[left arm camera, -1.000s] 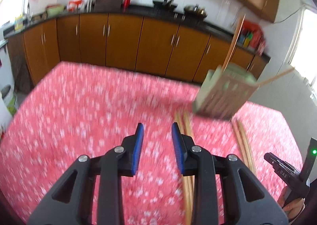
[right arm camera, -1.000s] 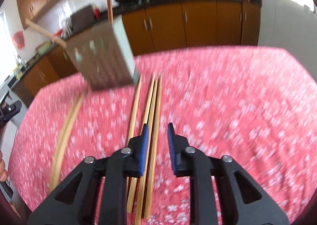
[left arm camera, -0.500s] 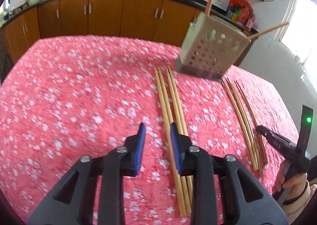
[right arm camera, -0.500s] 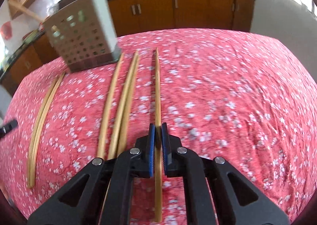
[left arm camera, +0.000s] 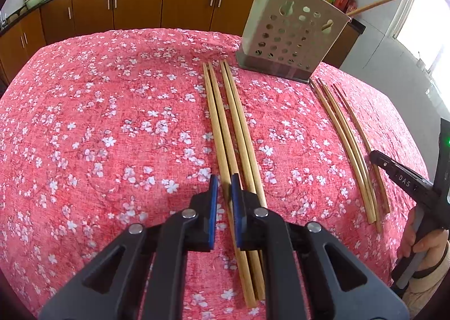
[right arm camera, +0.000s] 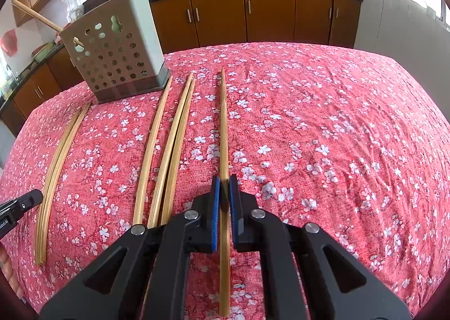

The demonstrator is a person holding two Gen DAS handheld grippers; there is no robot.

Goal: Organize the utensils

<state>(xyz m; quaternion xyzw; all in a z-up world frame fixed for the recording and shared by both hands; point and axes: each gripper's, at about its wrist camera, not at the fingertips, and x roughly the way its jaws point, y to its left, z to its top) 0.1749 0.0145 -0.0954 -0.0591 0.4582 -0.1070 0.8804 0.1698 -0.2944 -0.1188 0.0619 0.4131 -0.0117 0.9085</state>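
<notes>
Several bamboo chopsticks lie in two groups on the red floral tablecloth (left arm camera: 98, 123). In the left wrist view my left gripper (left arm camera: 224, 186) is low over the left group (left arm camera: 233, 123). Its jaws are closing with one chopstick between the blue pads and a thin gap still showing. In the right wrist view my right gripper (right arm camera: 224, 187) is shut on a single chopstick (right arm camera: 223, 123) that lies on the cloth, right of three others (right arm camera: 171, 145). A perforated grey utensil holder (left arm camera: 289, 38) (right arm camera: 118, 47) stands at the far end with two wooden sticks in it.
Brown kitchen cabinets (right arm camera: 253, 16) run behind the table under a dark counter with pots. A person's hand (left arm camera: 422, 244) holds the right gripper's handle at the right edge of the left wrist view. The cloth to the right of the held chopstick (right arm camera: 337, 137) is bare.
My left gripper dropped toward the left chopstick group and its jaws narrowed around one chopstick. My right gripper shut on the single chopstick, then stayed still.
</notes>
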